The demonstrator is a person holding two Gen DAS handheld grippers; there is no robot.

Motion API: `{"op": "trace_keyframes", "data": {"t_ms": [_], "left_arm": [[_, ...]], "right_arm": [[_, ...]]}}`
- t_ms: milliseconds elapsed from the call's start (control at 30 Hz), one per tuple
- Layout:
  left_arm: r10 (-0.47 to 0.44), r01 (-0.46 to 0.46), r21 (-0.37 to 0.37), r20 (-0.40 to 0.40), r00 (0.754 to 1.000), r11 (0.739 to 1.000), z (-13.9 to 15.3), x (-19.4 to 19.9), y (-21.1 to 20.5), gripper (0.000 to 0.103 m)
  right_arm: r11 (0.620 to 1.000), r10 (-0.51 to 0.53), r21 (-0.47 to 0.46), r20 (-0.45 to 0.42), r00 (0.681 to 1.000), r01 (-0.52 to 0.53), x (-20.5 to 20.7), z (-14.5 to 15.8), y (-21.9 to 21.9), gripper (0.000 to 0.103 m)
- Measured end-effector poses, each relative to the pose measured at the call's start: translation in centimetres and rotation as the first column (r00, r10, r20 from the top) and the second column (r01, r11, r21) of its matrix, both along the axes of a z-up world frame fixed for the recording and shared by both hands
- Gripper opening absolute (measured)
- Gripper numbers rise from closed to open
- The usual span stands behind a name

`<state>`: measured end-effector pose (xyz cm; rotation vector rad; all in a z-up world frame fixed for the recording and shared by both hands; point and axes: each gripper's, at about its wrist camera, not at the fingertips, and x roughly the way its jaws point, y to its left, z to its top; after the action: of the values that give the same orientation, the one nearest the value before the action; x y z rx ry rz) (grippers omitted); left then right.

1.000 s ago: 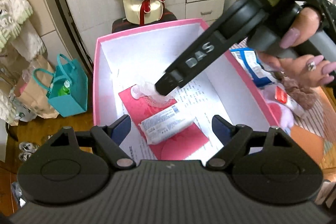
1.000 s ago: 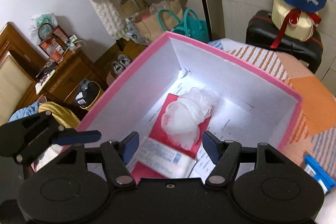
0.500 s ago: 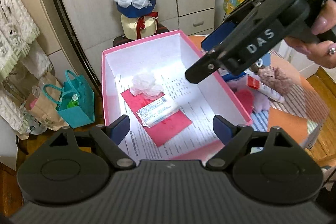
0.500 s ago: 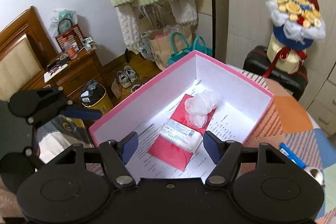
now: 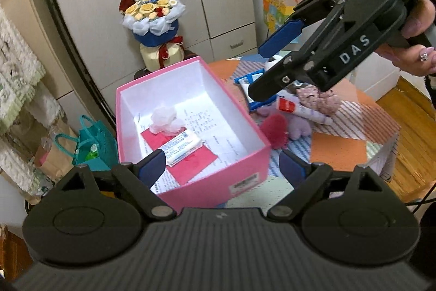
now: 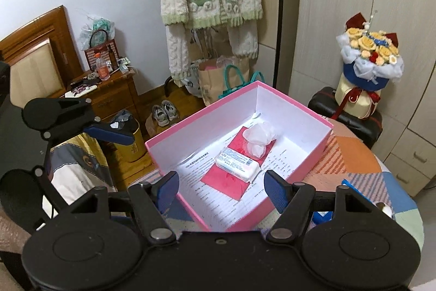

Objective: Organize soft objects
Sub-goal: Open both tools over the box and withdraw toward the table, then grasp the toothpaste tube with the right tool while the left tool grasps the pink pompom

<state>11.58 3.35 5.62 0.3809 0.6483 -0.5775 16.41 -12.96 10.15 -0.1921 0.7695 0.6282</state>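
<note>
Box: pink box on table, lined with printed paper.
Inside box: white puff touching wrapped pack, both on red card.
Beside box: red plush, lilac plush.
Left gripper: jaws wide, holding nothing.
Right gripper: jaws wide, holding nothing, above box.

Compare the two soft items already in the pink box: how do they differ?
The white mesh puff is loose, crinkled and translucent; the wipes pack is a flat, smooth, printed rectangular packet. The puff lies nearer the box's far end, the pack nearer the grippers. Both rest on the red card inside the pink box, touching or nearly so.
</note>
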Motion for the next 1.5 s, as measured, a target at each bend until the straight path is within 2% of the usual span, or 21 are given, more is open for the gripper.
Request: {"op": "trace_keyframes", "data": {"t_ms": [367, 567, 700, 867, 1033, 1267, 1300, 1367, 1500], "left_arm": [[-0.068, 0.068, 0.022, 0.023, 0.997, 0.997, 0.0, -3.7, -3.3, 0.092], [-0.129, 0.129, 0.019, 0.008, 0.992, 0.992, -1.4, -4.3, -6.0, 0.092], [-0.161, 0.161, -0.002, -0.02, 0.987, 0.987, -2.6, -3.8, -7.8, 0.092], [-0.168, 0.168, -0.016, -0.01, 0.986, 0.986, -3.8, -3.1, -9.5, 0.09], [-0.15, 0.15, -0.011, -0.001, 0.989, 0.989, -5.3, -2.3, -11.8, 0.086], [-0.058, 0.057, -0.036, -0.025, 0.998, 0.998, -8.0, -0.3, -14.3, 0.083], [-0.037, 0.036, -0.042, -0.027, 0.999, 0.998, -8.4, 0.0, -14.6, 0.081], [0.001, -0.002, -0.051, -0.011, 1.0, 0.999, -9.1, 0.6, -15.0, 0.073], [0.086, -0.084, -0.051, 0.052, 0.995, 0.995, -10.4, 1.4, -15.8, 0.062]], "right_arm": [[1.0, -0.017, 0.0, 0.085, 0.996, 0.017, -7.5, -0.6, -4.4, 0.076], [0.997, -0.076, 0.006, 0.094, 0.993, 0.076, -10.6, -2.6, -8.2, 0.078], [0.992, -0.127, 0.019, 0.085, 0.988, 0.126, -11.5, -4.4, -10.5, 0.078], [0.985, -0.17, 0.029, 0.11, 0.979, 0.168, -12.2, -6.6, -13.0, 0.078], [0.984, -0.176, 0.064, 0.141, 0.974, 0.168, -11.5, -8.3, -14.6, 0.078], [0.986, -0.147, 0.095, 0.152, 0.977, 0.134, -8.7, -10.1, -15.1, 0.075], [0.986, -0.148, 0.101, 0.152, 0.977, 0.134, -8.3, -10.4, -15.3, 0.073], [0.983, -0.162, 0.109, 0.149, 0.976, 0.147, -7.4, -11.0, -15.7, 0.06], [0.979, -0.182, 0.119, 0.12, 0.976, 0.168, -5.4, -12.6, -16.7, 0.049]]}}
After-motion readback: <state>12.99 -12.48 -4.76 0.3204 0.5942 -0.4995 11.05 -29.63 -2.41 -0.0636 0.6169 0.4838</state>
